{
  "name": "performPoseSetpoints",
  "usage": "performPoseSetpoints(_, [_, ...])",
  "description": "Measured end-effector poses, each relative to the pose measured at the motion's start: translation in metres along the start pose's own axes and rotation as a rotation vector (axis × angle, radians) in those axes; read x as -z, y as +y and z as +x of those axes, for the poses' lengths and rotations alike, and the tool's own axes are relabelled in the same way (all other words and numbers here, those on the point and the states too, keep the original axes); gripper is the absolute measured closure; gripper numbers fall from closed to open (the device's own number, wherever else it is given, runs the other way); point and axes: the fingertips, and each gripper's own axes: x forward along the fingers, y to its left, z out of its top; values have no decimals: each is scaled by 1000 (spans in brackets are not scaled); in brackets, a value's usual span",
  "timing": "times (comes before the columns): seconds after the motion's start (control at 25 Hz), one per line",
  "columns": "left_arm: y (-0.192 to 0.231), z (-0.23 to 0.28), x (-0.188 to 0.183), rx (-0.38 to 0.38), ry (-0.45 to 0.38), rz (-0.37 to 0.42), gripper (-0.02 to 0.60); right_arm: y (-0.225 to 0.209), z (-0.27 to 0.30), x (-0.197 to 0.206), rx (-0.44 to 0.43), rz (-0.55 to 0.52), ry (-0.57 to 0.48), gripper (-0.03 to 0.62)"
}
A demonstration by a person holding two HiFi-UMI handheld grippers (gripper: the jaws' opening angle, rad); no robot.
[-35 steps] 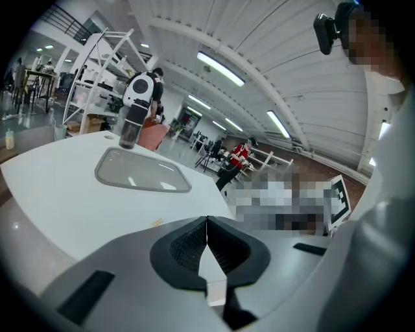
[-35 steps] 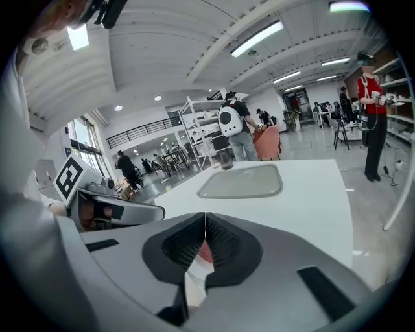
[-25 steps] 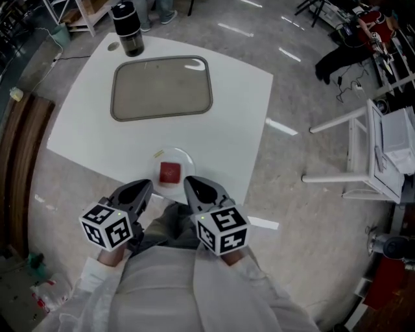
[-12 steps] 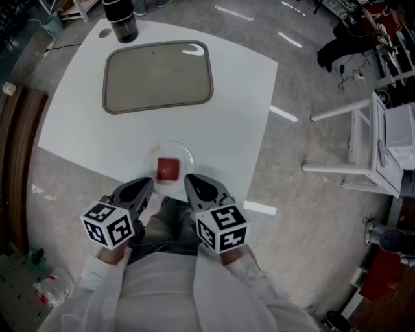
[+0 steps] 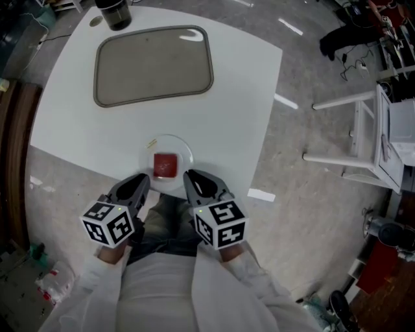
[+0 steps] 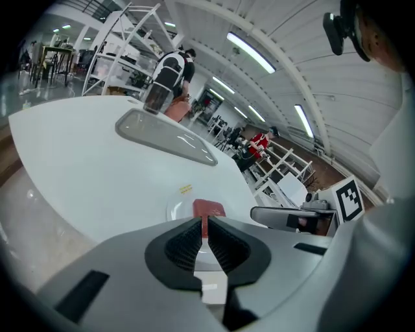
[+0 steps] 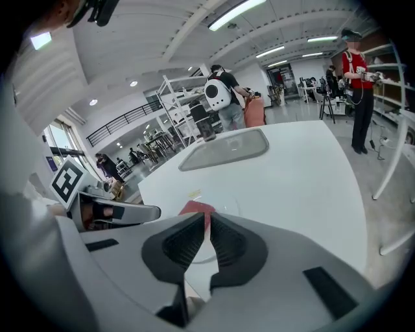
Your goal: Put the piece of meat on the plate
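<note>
A red square piece of meat [image 5: 165, 165] lies on a clear round plate [image 5: 183, 152] close to the white table's near edge. It also shows in the left gripper view as the meat [image 6: 209, 207] on the plate [image 6: 175, 209], and in the right gripper view as the meat [image 7: 195, 207]. My left gripper [image 5: 141, 179] hangs just short of the plate on its left side, jaws shut and empty. My right gripper [image 5: 190, 176] hangs beside it on the right, also shut with nothing in it. Both point down toward the plate without touching it.
A grey tray [image 5: 154, 63] lies empty on the far half of the table [image 5: 240, 104]. A dark bottle [image 5: 113, 11] stands at the far corner. A small yellow tag [image 5: 152, 144] lies by the plate. White racks [image 5: 376, 130] stand on the floor to the right.
Both grippers have sunk a little side by side at the table's near edge. The meat and plate have stayed where they were. Both pairs of jaws remain shut.
</note>
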Motion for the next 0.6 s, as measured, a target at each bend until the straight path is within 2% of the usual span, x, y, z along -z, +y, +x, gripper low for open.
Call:
performPoseSetpoints(0.36, [25, 6, 2, -56, 18, -17, 566, -8, 14, 14, 33, 16, 47, 576])
performPoseSetpoints(0.6, [35, 8, 4, -78, 28, -26, 565, -20, 14, 16, 89, 30, 34, 576])
